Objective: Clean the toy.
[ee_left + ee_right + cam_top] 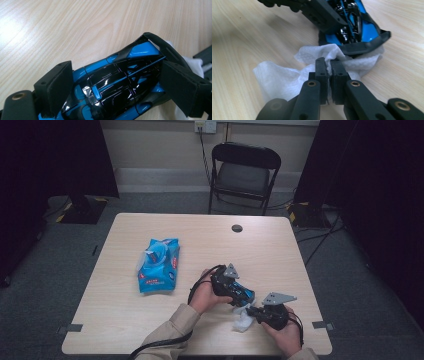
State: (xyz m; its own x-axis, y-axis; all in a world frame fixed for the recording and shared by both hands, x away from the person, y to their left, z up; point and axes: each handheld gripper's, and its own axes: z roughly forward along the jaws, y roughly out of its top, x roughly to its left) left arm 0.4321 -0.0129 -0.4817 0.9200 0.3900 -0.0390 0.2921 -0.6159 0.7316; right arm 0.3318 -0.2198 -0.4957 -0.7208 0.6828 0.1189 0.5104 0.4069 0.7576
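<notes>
A blue and black toy car [117, 80] sits between the pads of my left gripper [125, 85], which is shut on its sides; in the high view the car [242, 294] is near the table's front right. My right gripper [329, 65] is shut on a white wet wipe [284, 77], pinched between its pads. The wipe [243, 321] lies crumpled on the table and reaches under the car's black rear wing [364, 46]. In the high view my left gripper [227, 285] points right and my right gripper [252, 311] points left toward the car.
A blue pack of wet wipes [159, 265] lies on the left half of the wooden table [125, 320], its lid flap up. A round hole [237, 228] is near the far edge. A black folding chair [243, 175] stands behind the table.
</notes>
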